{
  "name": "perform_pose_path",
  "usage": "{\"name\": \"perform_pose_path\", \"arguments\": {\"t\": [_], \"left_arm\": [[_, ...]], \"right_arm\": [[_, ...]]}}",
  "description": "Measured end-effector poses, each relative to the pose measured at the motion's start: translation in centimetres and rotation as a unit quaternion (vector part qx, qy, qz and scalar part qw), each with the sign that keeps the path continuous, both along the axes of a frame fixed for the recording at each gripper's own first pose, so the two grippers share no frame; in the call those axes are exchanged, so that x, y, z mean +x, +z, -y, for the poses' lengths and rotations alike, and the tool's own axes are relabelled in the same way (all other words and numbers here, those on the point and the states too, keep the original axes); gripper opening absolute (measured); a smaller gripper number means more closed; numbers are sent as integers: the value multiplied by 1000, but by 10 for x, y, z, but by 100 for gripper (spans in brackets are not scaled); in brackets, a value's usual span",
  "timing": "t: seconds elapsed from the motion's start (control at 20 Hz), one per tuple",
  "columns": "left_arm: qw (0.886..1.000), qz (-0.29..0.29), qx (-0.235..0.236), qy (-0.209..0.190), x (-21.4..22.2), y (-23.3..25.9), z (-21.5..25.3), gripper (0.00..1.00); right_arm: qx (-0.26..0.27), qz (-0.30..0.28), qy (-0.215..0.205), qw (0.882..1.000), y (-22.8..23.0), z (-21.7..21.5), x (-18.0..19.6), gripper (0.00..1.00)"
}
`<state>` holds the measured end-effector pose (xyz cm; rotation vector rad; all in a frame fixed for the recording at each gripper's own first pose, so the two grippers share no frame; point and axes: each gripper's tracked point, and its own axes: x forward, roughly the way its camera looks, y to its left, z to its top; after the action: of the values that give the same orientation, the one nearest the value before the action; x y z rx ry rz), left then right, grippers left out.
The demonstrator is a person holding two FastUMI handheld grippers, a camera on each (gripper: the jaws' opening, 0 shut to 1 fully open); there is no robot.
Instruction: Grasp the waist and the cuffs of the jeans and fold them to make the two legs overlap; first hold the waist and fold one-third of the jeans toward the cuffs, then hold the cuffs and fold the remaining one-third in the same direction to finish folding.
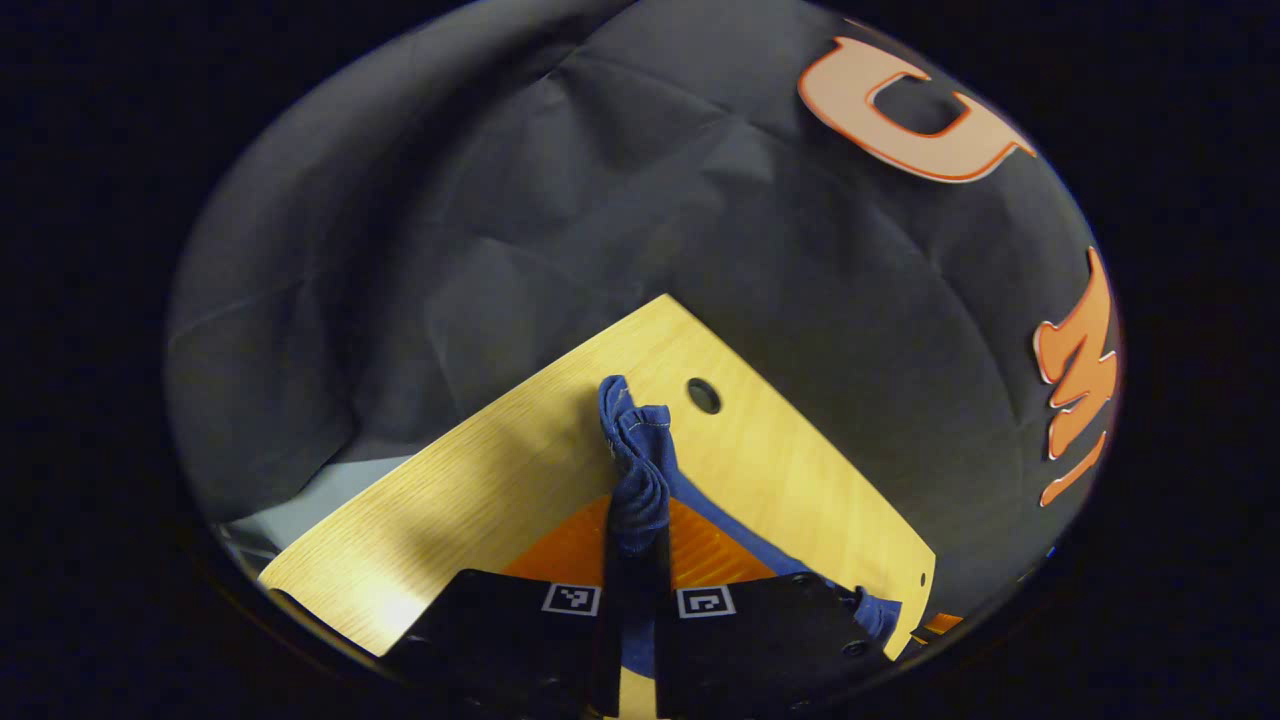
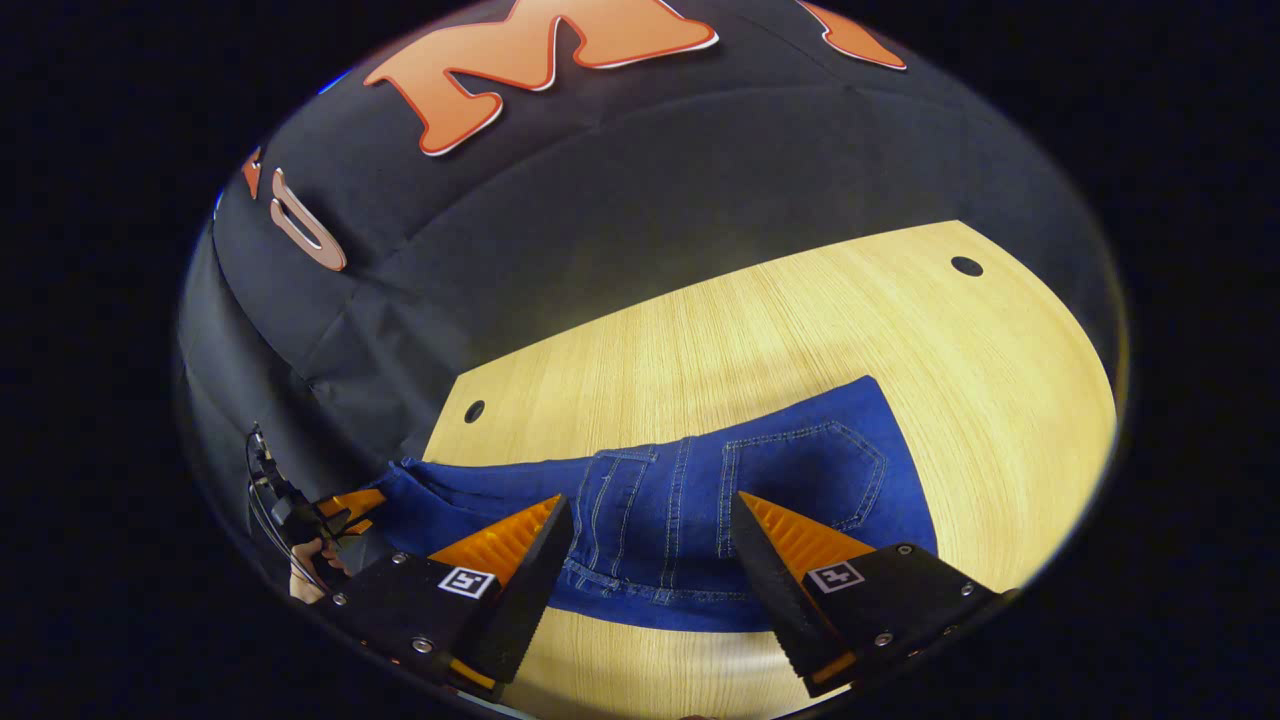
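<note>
Jeans (image 2: 660, 500) lie flat on the wooden bench (image 2: 780, 320), stretched sideways across the right gripper view. The waist end, with back pocket (image 2: 805, 475) and belt-loop stitching, sits just ahead of the right hand-held gripper (image 2: 650, 545). Denim looks like a single-leg-wide strip, so the legs probably already overlap; can't confirm.

Right hand-held gripper: fingers wide apart, holding nothing, straddling the waistband edge from the near side. Touching the cloth or just over it? Can't tell. Likely lined up that way so closing pinches the waist hem.

Left hand-held gripper (image 1: 635, 545): fingers closed tight on a bunched wad of denim (image 1: 635, 450) that sticks up past the fingertips. Probably the other end of the waist or a side edge, can't tell which. More denim trails off to the right, low on the bench. The pinch keeps that end raised and ready to carry over.

In the right gripper view, far left, a hand (image 2: 305, 560) holds the other gripper at the far end of the jeans.

The bench has small round cable holes (image 2: 966, 266) near its corners, well apart from the jeans. The black cloth wall stands close behind.

Judged stage: setting up the first one-third fold from the waist; no fold laid yet. Next move needs the right one to close on the waistband, then both lift together. Risk: an uneven lift skews the fold.
</note>
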<state>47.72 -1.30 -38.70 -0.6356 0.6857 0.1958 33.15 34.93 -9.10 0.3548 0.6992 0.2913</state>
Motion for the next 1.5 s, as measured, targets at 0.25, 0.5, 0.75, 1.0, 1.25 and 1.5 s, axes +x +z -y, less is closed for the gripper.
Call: {"name": "perform_pose_path", "arguments": {"t": [0.25,0.5,0.75,1.0,1.25,1.5], "left_arm": [[995,67,30,-72,17,92,68,13],[981,117,36,-151,21,160,174,13],[967,134,2,-215,14,188,304,13],[951,120,6,-286,1,163,429,13],[935,60,35,-349,-6,79,513,13],[907,-1,175,-383,-10,-1,530,13]], "right_arm": [[13,29,-14,999,29,29,2,98],[30,46,-33,998,43,77,1,98],[40,45,-51,997,40,138,-8,98],[48,46,-71,995,35,204,-15,98],[29,42,-81,995,18,261,-24,98],[-3,40,-81,996,-1,301,-29,98]]}}
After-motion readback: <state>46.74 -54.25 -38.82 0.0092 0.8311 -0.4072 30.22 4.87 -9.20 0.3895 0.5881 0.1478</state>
